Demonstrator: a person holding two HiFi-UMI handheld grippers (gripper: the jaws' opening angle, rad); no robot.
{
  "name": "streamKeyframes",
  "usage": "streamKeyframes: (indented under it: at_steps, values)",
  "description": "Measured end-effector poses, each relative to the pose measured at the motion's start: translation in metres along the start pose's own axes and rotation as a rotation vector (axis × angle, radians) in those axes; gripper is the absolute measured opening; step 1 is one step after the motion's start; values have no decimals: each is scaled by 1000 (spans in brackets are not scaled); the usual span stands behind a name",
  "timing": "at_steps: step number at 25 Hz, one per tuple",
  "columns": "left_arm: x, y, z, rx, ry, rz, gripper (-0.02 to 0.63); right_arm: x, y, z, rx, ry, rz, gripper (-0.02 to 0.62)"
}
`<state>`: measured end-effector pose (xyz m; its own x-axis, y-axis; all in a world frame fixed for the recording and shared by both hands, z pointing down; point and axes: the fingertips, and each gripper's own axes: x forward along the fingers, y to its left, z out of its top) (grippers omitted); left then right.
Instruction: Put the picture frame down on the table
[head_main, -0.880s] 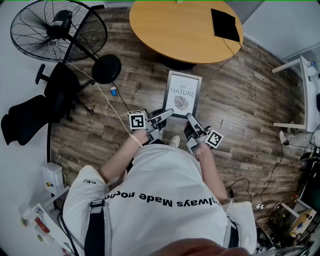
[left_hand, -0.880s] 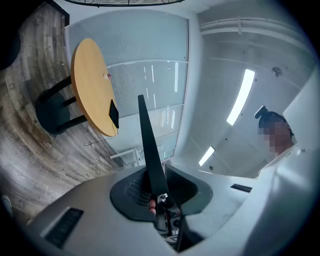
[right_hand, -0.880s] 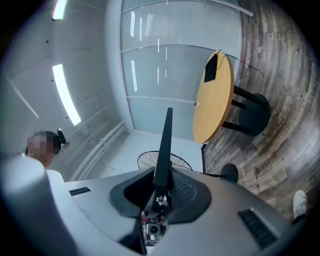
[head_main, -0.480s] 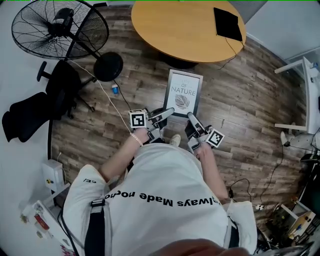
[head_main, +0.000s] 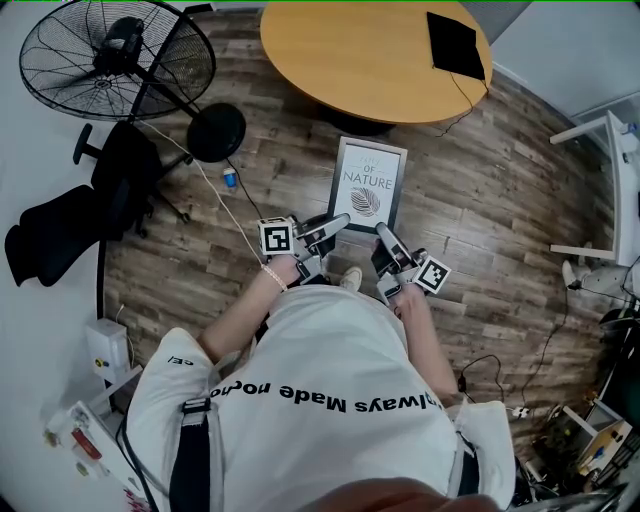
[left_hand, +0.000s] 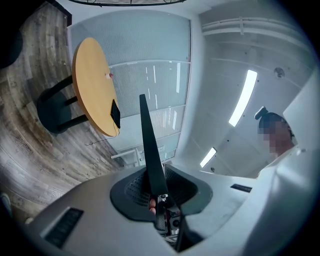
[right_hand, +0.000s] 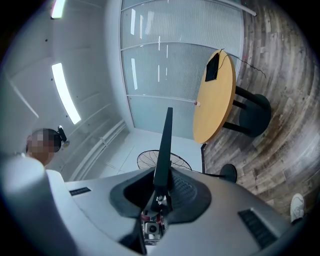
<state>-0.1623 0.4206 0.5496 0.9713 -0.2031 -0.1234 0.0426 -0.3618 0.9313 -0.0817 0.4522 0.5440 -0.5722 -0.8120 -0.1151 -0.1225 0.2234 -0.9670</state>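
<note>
The picture frame (head_main: 368, 184), dark-edged with a leaf print and the words "OF NATURE", hangs face up over the wooden floor, short of the round wooden table (head_main: 350, 62). My left gripper (head_main: 334, 223) is shut on its near left corner and my right gripper (head_main: 383, 234) is shut on its near right corner. In the left gripper view the frame (left_hand: 149, 145) shows edge-on as a thin dark blade pinched in the left gripper (left_hand: 158, 192). The right gripper view gives the same edge-on frame (right_hand: 164, 147), clamped in the right gripper (right_hand: 160, 189).
A flat black object (head_main: 459, 47) with a cable lies on the table's right side. A big standing fan (head_main: 118, 60) and a black office chair (head_main: 70, 225) are at the left. White furniture (head_main: 612, 180) stands at the right. Cables trail over the floor.
Both grippers and the frame have drifted very slightly to the right and toward the table; the grip is unchanged.
</note>
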Motion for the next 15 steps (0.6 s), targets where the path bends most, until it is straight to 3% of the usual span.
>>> streamKeyframes:
  at_steps: [9, 12, 15]
  values:
    - [-13, 6, 19, -27, -1, -8, 77, 23, -7, -7, -16, -1, -18, 87]
    - [-13, 5, 19, -75, -11, -34, 77, 25, -6, -7, -31, -10, -12, 94]
    - [-11, 3, 21, -44, -1, -30, 77, 23, -5, -7, -59, -5, -19, 98]
